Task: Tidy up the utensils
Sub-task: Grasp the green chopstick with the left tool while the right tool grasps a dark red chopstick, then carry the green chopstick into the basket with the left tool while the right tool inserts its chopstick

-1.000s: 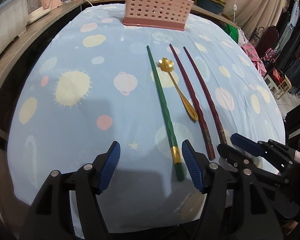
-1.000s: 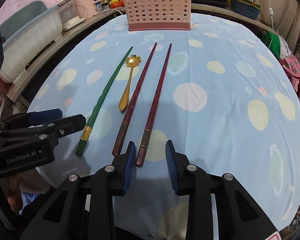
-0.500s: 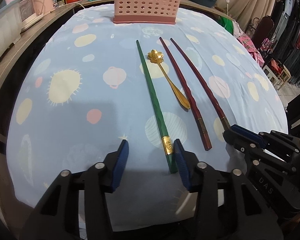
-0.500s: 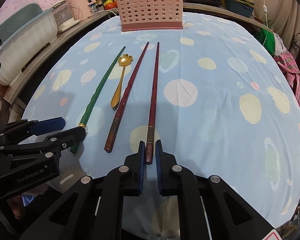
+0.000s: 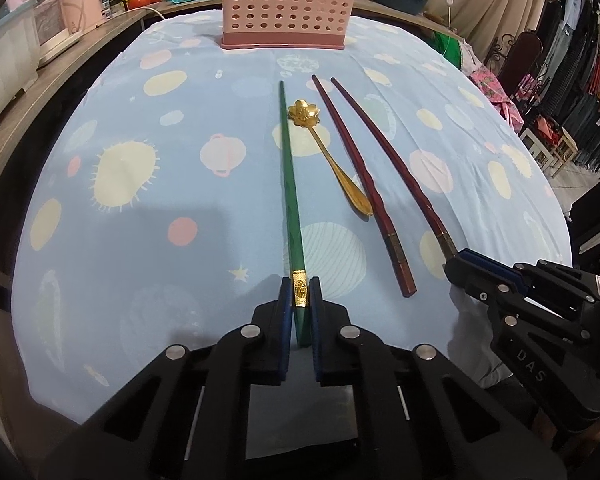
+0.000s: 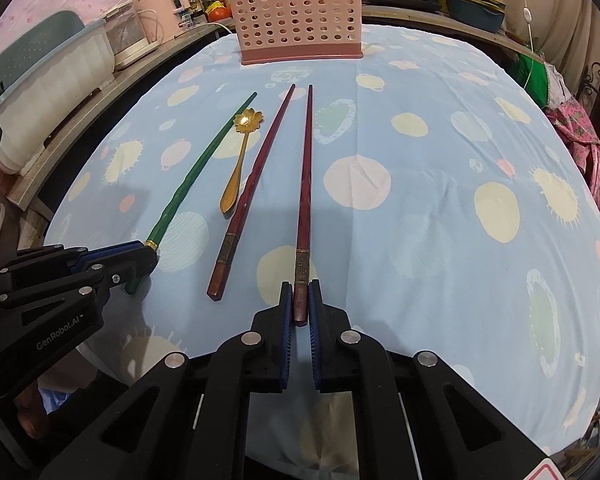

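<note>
A green chopstick [image 5: 290, 184] lies on the blue spotted cloth, pointing at the pink perforated utensil basket [image 5: 282, 6]. My left gripper [image 5: 300, 300] is shut on its gold-banded near end. A gold flower-headed spoon [image 5: 328, 156] lies right of it, then two dark red chopsticks [image 5: 364, 184]. My right gripper [image 6: 300, 300] is shut on the near end of the right red chopstick [image 6: 305, 184]. The other red chopstick [image 6: 252, 188] lies free beside it. The basket [image 6: 298, 16] stands at the far edge.
A wooden counter with a white appliance [image 6: 156, 20] and a plastic bin [image 6: 48, 92] runs along the left. Pots and bowls [image 6: 472, 8] sit behind the table. Clothes racks [image 5: 580, 92] stand at the right. The cloth's front edge drops off just below both grippers.
My left gripper has slid onto the green chopstick's end and shut on it. My right gripper has shut on the right red chopstick, which has swung to point straight ahead.
</note>
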Motion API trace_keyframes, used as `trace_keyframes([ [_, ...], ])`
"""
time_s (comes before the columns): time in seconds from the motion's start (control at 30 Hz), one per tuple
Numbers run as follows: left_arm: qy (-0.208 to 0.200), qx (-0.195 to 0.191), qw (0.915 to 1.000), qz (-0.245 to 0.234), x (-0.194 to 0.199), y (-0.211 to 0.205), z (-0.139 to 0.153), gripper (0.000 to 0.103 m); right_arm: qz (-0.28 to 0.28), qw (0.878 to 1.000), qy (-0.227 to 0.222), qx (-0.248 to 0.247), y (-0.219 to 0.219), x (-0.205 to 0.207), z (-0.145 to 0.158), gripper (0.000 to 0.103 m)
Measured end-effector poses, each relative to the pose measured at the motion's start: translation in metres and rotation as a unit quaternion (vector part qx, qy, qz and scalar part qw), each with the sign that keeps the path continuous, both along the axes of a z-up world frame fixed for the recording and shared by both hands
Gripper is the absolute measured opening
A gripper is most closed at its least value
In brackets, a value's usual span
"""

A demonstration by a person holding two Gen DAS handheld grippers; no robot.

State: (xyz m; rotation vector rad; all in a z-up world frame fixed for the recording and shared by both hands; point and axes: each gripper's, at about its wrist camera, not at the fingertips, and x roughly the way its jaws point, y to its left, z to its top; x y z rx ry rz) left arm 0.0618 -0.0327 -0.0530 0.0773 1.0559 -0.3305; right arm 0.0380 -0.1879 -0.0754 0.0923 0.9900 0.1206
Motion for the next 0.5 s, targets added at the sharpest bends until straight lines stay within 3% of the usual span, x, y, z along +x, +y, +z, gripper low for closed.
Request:
trace_keyframes([
  [0.5, -0.040, -0.010, 0.9987, 0.029, 0.007, 0.018, 0.031, 0.007, -0.018, 0.999, -0.029, 0.015, -0.016, -0.004, 0.027, 0.007],
])
